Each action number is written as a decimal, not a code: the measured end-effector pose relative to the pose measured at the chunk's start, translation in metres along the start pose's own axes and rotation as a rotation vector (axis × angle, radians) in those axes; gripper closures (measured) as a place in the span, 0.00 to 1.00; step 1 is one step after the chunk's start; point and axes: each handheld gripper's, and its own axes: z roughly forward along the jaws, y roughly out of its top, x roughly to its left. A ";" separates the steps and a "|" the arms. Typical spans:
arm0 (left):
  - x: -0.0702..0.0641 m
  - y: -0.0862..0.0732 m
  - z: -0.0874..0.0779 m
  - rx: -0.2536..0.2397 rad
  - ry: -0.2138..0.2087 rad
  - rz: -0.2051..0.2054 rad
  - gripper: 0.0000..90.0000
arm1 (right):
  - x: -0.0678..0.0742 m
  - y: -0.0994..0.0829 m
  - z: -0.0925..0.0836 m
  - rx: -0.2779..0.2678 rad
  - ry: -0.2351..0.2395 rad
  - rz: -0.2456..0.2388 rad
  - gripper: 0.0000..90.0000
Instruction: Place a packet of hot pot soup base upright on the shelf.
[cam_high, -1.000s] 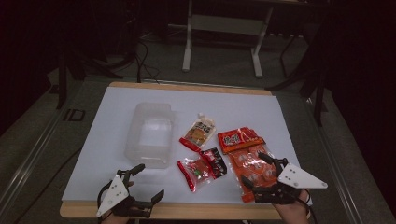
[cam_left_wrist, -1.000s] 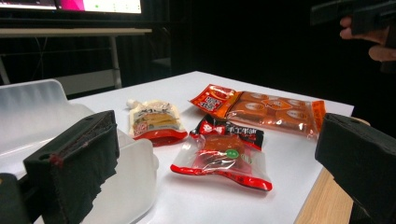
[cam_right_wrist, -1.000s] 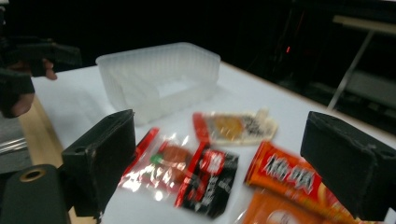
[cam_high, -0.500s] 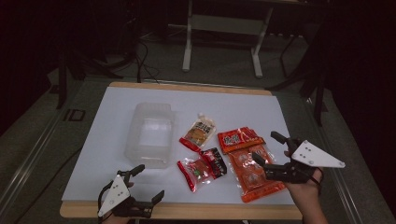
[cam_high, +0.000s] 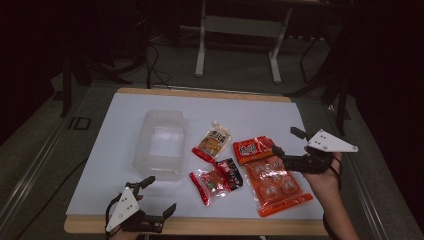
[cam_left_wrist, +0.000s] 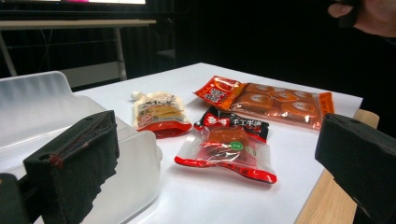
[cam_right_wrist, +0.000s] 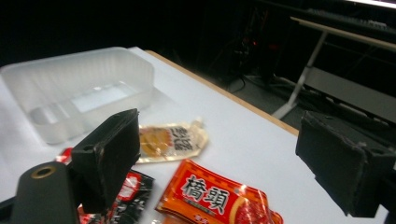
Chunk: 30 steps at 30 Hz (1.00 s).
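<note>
On the white worktop (cam_high: 120, 145), the left gripper (cam_high: 155, 196) sits at the near edge, close to the near left corner, its jaws spread wide with nothing between them. Just beyond it, toward the left half of the worktop, stands a clear plastic tub (cam_high: 161, 143), upright and holding nothing; in the left gripper view its frosted wall (cam_left_wrist: 51, 107) rises right behind the left jaw.

Right of the tub, near the middle of the worktop, lies a pale pouch with an orange bottom (cam_high: 213, 142), flat and slightly tilted. Nearer the front edge lies a small red-and-black snack pack (cam_high: 216, 179), close to the pouch but apart from it.

Further right lies a long orange packet (cam_high: 270, 175), flat, running from mid-worktop toward the near right corner; its printed top end (cam_right_wrist: 210, 193) shows below the right gripper's jaws in the right gripper view.

The right gripper (cam_high: 286, 143) hovers above the orange packet's far end, near the right edge, held by a hand (cam_high: 324, 172). Its jaws stand wide apart, gripping nothing.
</note>
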 end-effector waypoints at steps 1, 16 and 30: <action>0.000 0.000 0.000 -0.001 0.000 -0.002 0.00 | -0.002 -0.001 0.002 0.002 0.004 0.002 0.15; -0.001 -0.001 0.001 0.008 0.001 -0.003 0.00 | -0.036 -0.034 0.044 0.084 0.017 0.090 0.17; 0.001 -0.005 -0.005 0.016 0.025 -0.051 0.00 | -0.064 -0.073 0.078 0.201 0.011 0.158 0.25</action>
